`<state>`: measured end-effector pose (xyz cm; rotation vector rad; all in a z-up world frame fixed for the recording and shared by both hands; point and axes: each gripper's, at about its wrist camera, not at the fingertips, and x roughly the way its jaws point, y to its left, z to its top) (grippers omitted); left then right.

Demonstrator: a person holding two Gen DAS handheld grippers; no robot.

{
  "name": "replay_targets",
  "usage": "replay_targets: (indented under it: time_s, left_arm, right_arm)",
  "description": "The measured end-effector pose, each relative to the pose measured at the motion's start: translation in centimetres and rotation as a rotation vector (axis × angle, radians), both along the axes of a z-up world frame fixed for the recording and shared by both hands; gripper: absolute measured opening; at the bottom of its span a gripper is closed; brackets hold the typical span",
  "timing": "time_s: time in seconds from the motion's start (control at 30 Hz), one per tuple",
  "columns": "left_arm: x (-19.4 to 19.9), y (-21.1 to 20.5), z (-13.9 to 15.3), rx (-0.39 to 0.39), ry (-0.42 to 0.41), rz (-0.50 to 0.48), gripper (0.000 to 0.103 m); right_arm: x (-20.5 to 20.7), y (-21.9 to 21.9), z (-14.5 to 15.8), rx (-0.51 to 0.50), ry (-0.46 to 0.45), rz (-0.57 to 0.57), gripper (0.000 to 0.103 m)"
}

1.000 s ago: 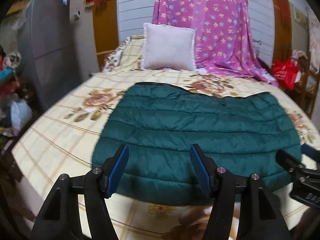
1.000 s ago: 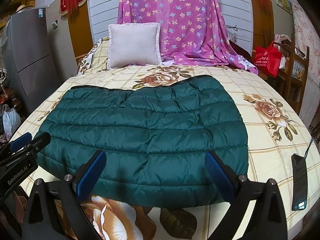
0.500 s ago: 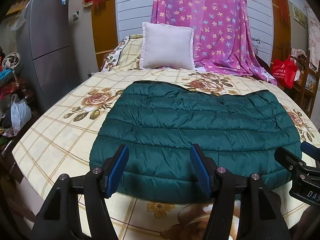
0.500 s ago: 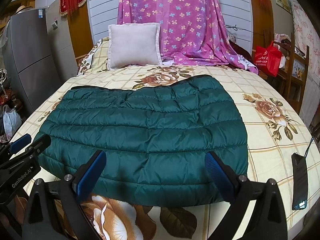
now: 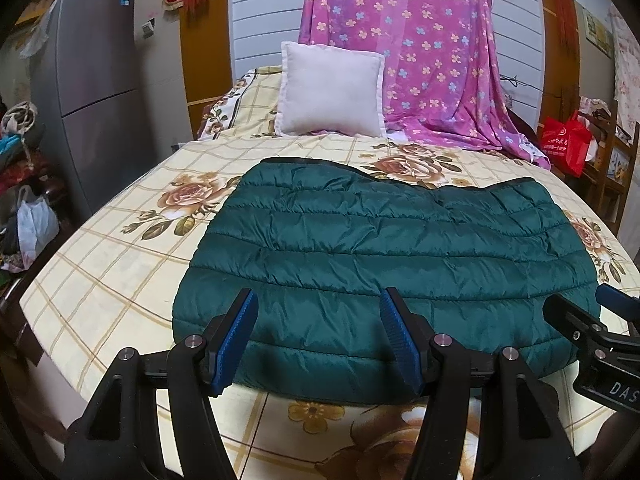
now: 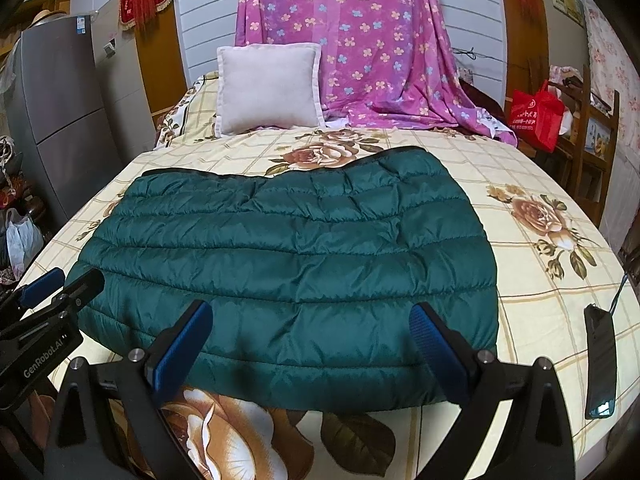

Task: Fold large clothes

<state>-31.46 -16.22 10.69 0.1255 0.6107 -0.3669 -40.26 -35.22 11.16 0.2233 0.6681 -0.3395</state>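
Note:
A dark green quilted puffer jacket (image 5: 384,256) lies folded flat on the floral bed sheet (image 5: 120,248); it also shows in the right wrist view (image 6: 288,264). My left gripper (image 5: 318,312) is open and empty, held above the jacket's near left edge. My right gripper (image 6: 312,320) is open wide and empty, above the jacket's near edge. The right gripper's tip shows at the right of the left wrist view (image 5: 592,328); the left gripper's tip shows at the left of the right wrist view (image 6: 52,296).
A white pillow (image 5: 332,92) and a pink floral blanket (image 5: 424,60) stand at the bed's head. A black phone (image 6: 599,360) with a cable lies on the sheet at right. A grey fridge (image 5: 96,92) stands at left, a red bag (image 6: 534,116) at right.
Both grippers have drawn back and up slightly, so the jacket sits a little farther away. The jaws stay open and the jacket has not moved.

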Motion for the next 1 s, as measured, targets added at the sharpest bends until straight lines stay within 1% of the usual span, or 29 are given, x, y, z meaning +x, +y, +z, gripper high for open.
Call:
replay_targets:
  time_s: [1.0]
  left_arm:
    - [0.09,-0.45,-0.50,-0.009,0.030,-0.025,0.044]
  right_arm:
    - [0.09,-0.30,-0.37,0.007,0.015,0.008,0.100]
